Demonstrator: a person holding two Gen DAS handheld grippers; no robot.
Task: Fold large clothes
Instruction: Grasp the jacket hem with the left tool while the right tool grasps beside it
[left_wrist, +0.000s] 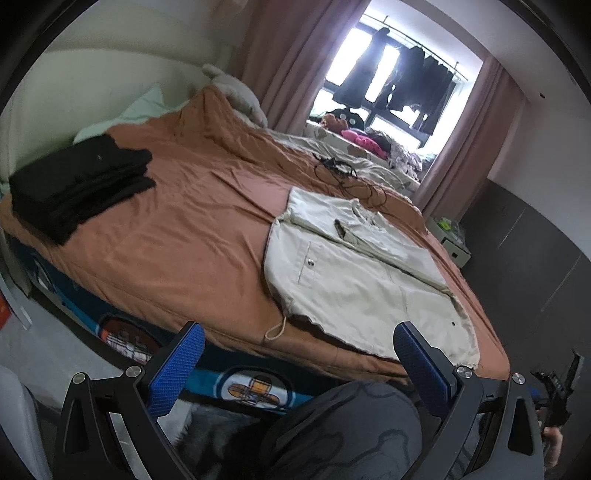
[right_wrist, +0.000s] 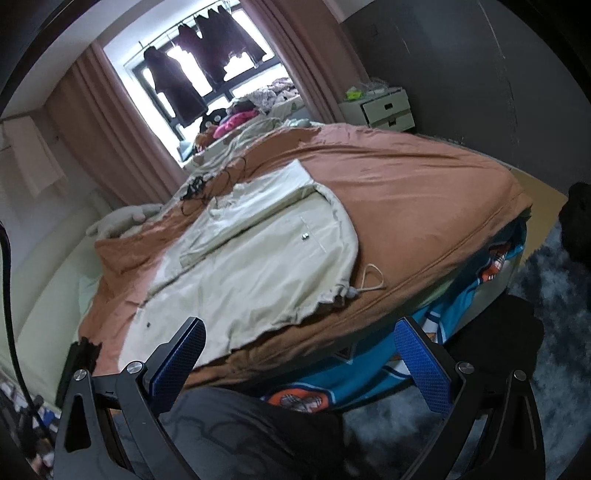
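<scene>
Orange bed (left_wrist: 184, 221) fills the room. Left tongs (left_wrist: 299, 363) and right tongs (right_wrist: 301, 356) are spread wide, holding nothing, off the near edge. Jacket (left_wrist: 354, 280) lies partly folded by that edge. Its cord (left_wrist: 275, 332) could snag and pull the folds loose.
</scene>
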